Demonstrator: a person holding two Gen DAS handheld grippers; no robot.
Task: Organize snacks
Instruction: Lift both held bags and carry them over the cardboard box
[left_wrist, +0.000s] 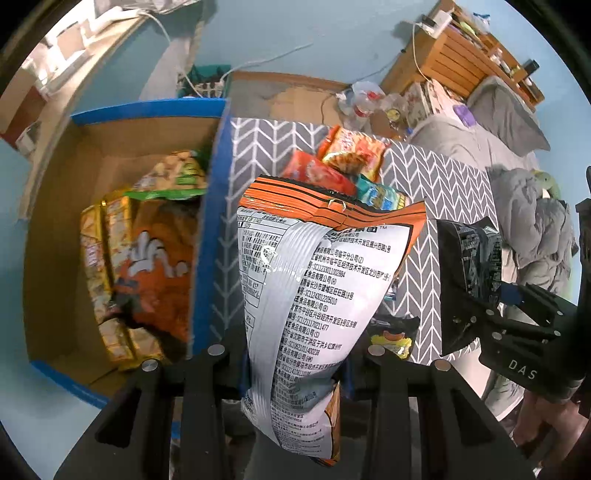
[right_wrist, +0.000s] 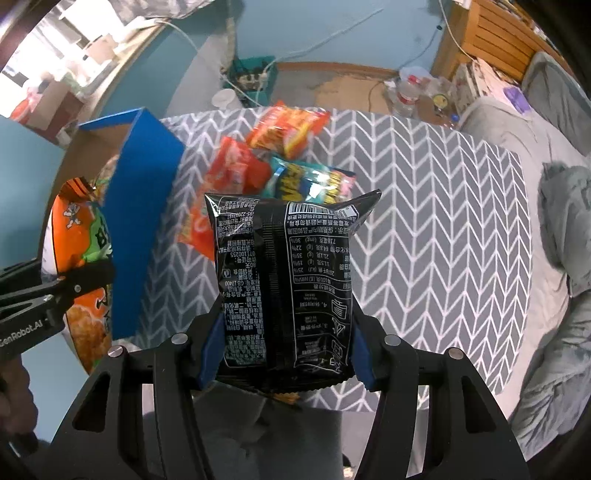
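Observation:
My left gripper (left_wrist: 295, 373) is shut on an orange and silver snack bag (left_wrist: 314, 280), held upright above the table beside the blue-edged cardboard box (left_wrist: 210, 221). The bag also shows in the right wrist view (right_wrist: 77, 236), pinched by the left gripper (right_wrist: 79, 282). My right gripper (right_wrist: 286, 350) is shut on a black snack bag (right_wrist: 284, 288), held above the chevron tablecloth (right_wrist: 424, 221); it also shows in the left wrist view (left_wrist: 469, 266). The box holds several snack bags (left_wrist: 147, 258).
Loose snack bags lie on the table: red and orange ones (right_wrist: 288, 129), a red one (right_wrist: 236, 166), a blue and yellow one (right_wrist: 310, 181). A bed with grey bedding (right_wrist: 554, 184) stands at the right. Cables and bottles (right_wrist: 406, 92) lie on the floor behind the table.

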